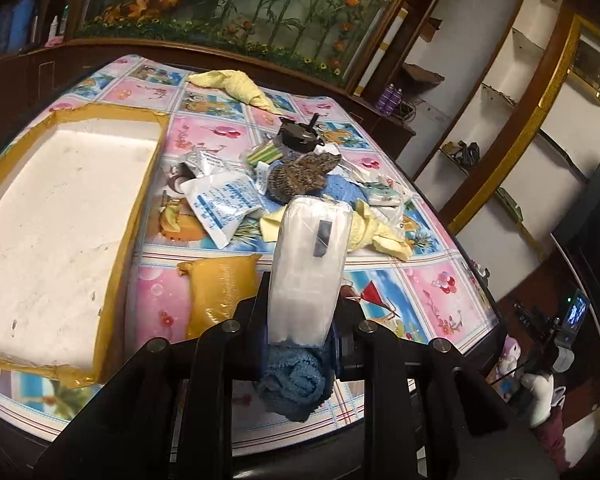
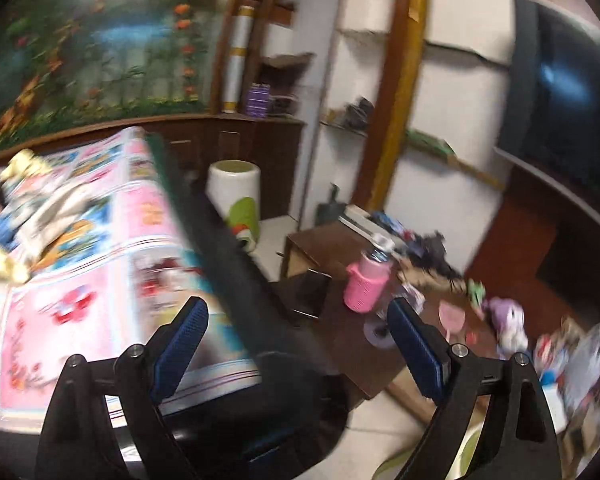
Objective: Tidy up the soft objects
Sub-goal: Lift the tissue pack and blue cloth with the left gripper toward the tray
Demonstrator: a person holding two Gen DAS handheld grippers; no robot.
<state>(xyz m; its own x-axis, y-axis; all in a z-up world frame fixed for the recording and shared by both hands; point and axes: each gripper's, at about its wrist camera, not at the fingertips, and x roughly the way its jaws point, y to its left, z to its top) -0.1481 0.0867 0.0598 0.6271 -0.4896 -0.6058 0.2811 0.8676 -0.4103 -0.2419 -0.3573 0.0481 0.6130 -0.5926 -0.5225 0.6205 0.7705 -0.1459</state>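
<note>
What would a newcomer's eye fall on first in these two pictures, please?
First, the white plastic-wrapped pack standing up in the left gripper, with a blue knitted cloth bunched beneath it. Behind it a heap of cloths and packets lies mid-table on the bright cartoon tablecloth, and a big white foam tray edged in yellow tape fills the left side. In the blurred right view, the right gripper stands open and empty past the table's edge.

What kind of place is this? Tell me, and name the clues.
Probably a lived-in home room: a table under a colourful cartoon-print oilcloth, a large flower-and-bamboo landscape mural on the wall, and white plush toys on the floor.
</note>
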